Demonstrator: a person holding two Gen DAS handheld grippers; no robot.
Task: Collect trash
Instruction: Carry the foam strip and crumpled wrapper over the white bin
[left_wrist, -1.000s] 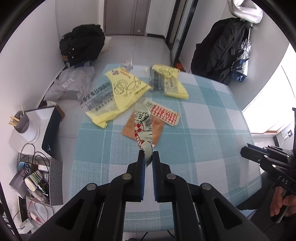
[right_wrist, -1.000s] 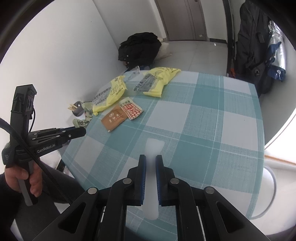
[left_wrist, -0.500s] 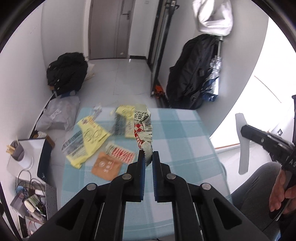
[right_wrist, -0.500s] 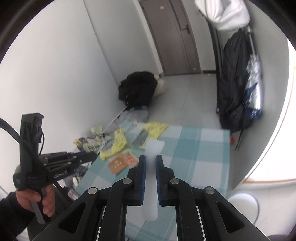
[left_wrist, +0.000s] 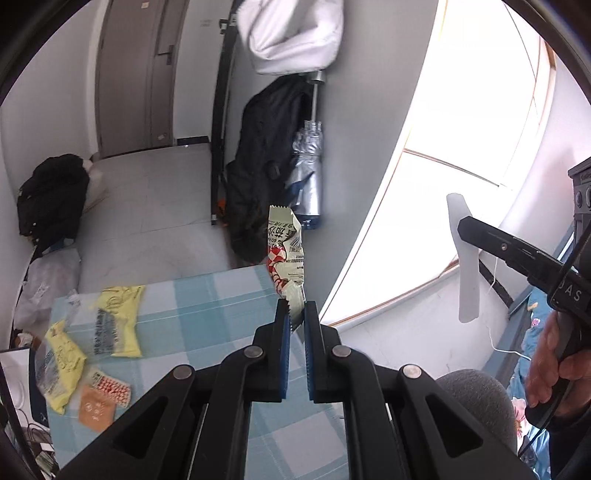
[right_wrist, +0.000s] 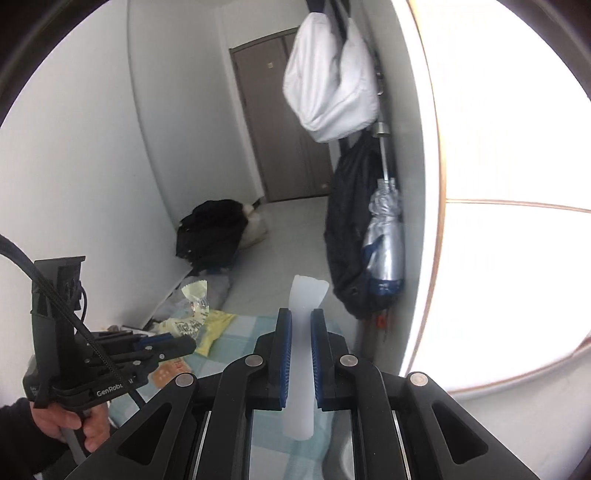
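Your left gripper (left_wrist: 295, 314) pinches a snack wrapper (left_wrist: 286, 254) by its lower end, raised clear of the checked table (left_wrist: 207, 306); your right gripper (right_wrist: 301, 321) clamps a white plastic strip (right_wrist: 304, 314) upright; yellow bags (left_wrist: 118, 319) lie on the table.

Take the table (left_wrist: 207, 295) as your landmark: your wrappers (left_wrist: 118, 325) lie on its left part, in the left wrist view. Beyond its far edge a backpack (left_wrist: 258, 177) hangs by the wall with a folded umbrella (left_wrist: 308, 177) just right of it. A bag (left_wrist: 51, 199) sits on the floor, far left of the table.
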